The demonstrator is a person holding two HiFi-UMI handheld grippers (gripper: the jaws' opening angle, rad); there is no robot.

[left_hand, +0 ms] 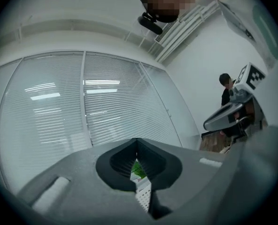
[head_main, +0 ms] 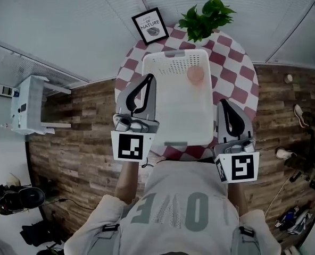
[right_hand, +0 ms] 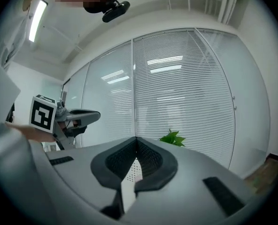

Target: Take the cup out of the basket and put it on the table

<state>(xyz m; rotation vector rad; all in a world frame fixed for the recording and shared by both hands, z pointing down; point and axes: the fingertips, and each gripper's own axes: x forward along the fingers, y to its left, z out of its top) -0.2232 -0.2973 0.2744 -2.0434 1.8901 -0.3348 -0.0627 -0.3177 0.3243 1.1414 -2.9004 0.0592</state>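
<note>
Head view, left to right. A white stand (head_main: 31,106) sits on the wood-plank floor (head_main: 77,129), well apart from the round counter (head_main: 237,73) with its red-and-white checked cloth. A framed print (head_main: 150,25) stands at the counter's far left edge.

The left tongs (head_main: 149,78) are held level beside the left rim of the white basket (head_main: 176,58), with the marker cube (head_main: 131,146) at their rear. In the left gripper view the jaws meet at the tips and nothing is between them; through the gap below the tips a sliver of perforated basket wall and green leaves shows.

The basket fills the middle of the counter. The pink cup (head_main: 195,74) is inside it, in the far right corner, close to the perforated far wall. Whether it stands upright cannot be told from above. Neither tongs touches it.

A leafy plant (head_main: 205,15) is at the counter's far edge, just behind the basket.

The right tongs (head_main: 222,102) are beside the basket's right rim, nearer the person than the left pair. In the right gripper view the jaws are pressed together at the tips and hold nothing; basket mesh shows below them, and the plant to the right against window blinds (right_hand: 186,97).

Far right, shoes (head_main: 301,113) lie on the floor.
</note>
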